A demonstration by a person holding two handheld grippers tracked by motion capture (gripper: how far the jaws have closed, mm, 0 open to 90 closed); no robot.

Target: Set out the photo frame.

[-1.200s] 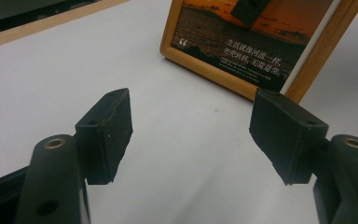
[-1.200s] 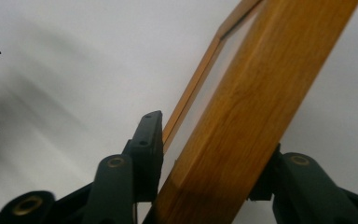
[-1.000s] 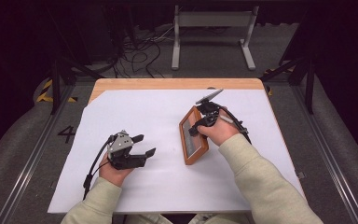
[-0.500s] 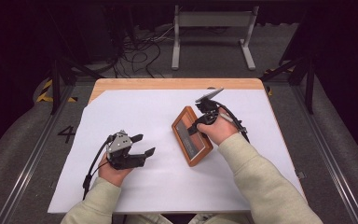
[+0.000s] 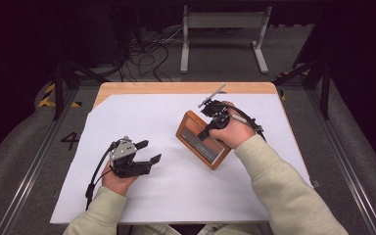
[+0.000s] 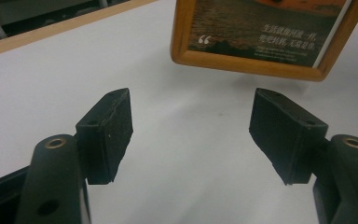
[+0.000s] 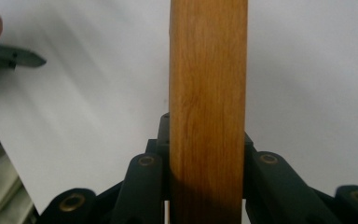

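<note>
On the white table cover (image 5: pixel 176 196), the right gripper (image 5: pixel 210 128) clamps a wooden picture frame (image 5: pixel 200 142) by its stiff rim, tilted off the surface; rigid, light, its face likely fragile, while the left gripper (image 5: pixel 147 152) rests released nearby.

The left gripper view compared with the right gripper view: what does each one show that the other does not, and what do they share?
The left gripper view shows the front of the wooden picture frame, with a dark printed picture, white text and a quotation mark, and the left tool open with nothing between its pads. The right gripper view shows the frame's plain wooden edge clamped between the right tool pads. Both show the same frame above the white table cover.
</note>
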